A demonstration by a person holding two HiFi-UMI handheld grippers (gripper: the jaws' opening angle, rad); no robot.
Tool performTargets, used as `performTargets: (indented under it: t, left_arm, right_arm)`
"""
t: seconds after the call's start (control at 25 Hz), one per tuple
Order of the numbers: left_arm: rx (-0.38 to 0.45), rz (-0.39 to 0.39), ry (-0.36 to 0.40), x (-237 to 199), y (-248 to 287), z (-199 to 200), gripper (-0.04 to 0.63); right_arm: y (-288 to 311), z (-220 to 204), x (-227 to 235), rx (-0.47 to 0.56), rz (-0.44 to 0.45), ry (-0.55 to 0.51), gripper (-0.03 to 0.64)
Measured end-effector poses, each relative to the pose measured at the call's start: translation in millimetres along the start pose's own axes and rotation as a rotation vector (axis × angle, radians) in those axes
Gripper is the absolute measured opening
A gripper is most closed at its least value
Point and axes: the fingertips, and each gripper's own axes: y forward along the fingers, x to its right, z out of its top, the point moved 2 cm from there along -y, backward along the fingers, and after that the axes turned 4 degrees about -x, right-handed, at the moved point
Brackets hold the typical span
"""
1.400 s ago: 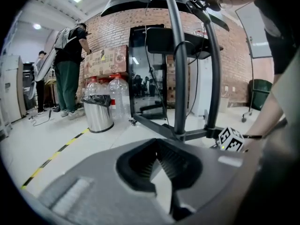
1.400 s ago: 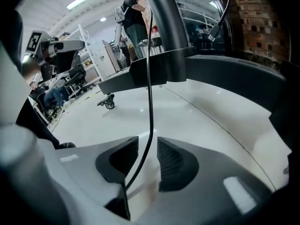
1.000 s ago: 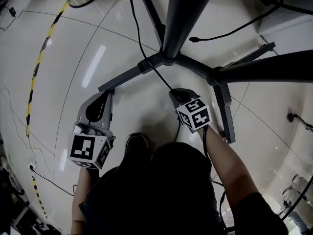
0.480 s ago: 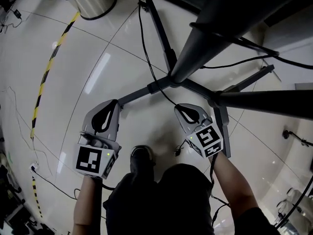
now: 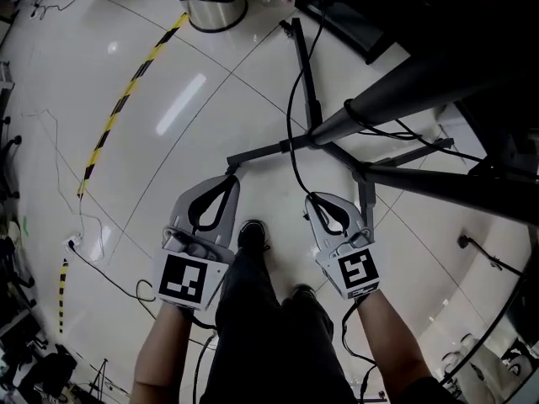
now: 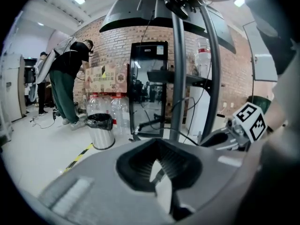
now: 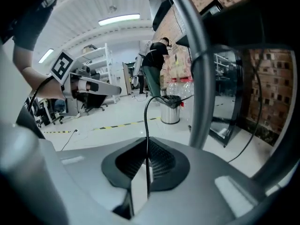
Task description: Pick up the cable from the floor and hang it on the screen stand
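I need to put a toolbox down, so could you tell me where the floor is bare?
The widest bare floor lies between the yellow-black tape and the stand leg nearest it. A smaller patch opens beyond the short leg by the right gripper. Round the stand base it is crowded: legs and the cable cross there.

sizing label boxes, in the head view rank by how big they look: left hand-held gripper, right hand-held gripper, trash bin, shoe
1. left hand-held gripper and right hand-held gripper: too alike to split, both near the camera
2. trash bin, cut by the frame edge
3. shoe
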Motion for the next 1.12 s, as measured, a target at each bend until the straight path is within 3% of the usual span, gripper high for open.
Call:
performTargets:
  t: [0.28,0.68,0.92,1.12]
  left_arm:
    - [0.035,0.054,-0.045,10,-79,97,0.005]
    - [0.131,0.026,-0.053,31,-152,259,0.005]
    - [0.223,-0.020,-0.010,36,-186,346,0.005]
    - [0.270,-0.121,0.022,48,-204,396,0.005]
  right_arm:
    - [-78,142,-37,0.080,0.061,-0.131,0.021]
    - [-183,327,-55,0.183,0.017,-0.144,0.021]
    - [-224,405,-58,0.247,-0.024,-0.181,0.021]
    - [-245,465,-57,0.310,-0.043,-0.253,0.021]
